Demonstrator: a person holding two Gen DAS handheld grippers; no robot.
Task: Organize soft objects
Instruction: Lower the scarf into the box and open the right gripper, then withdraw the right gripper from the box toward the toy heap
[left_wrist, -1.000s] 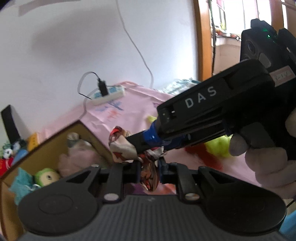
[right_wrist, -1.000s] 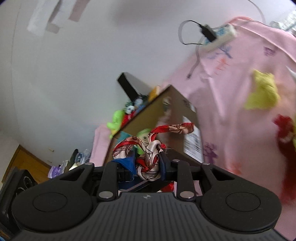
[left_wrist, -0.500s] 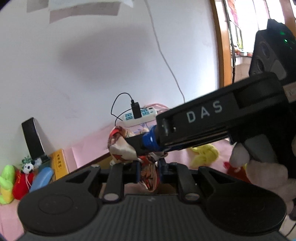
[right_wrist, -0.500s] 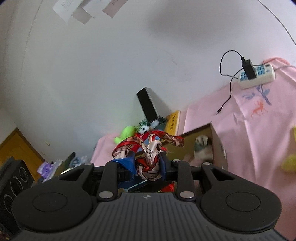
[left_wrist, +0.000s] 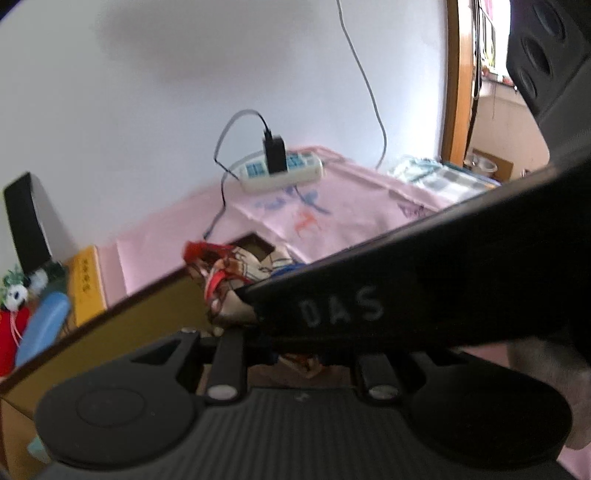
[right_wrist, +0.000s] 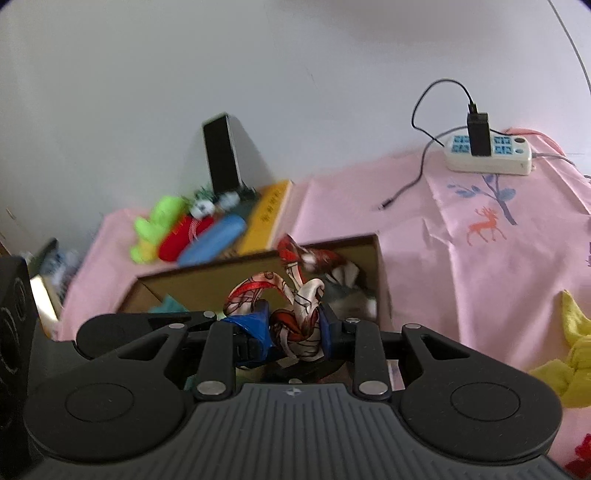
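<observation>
- While my right gripper (right_wrist: 293, 334) loosens around the patterned scarf (right_wrist: 295, 317), my left gripper (left_wrist: 295, 363) fingers stay clenched on it above the cardboard box (right_wrist: 380, 266).
- Uneven release could drape it over the box's near wall.

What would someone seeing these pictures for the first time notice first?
A red-and-cream patterned scarf bunched between the right tool's blue pads, whose jaws are opening, just over an open cardboard box on the pink cloth. Behind it, a white power strip lies by the wall, and bright plush toys sit at the left.
</observation>
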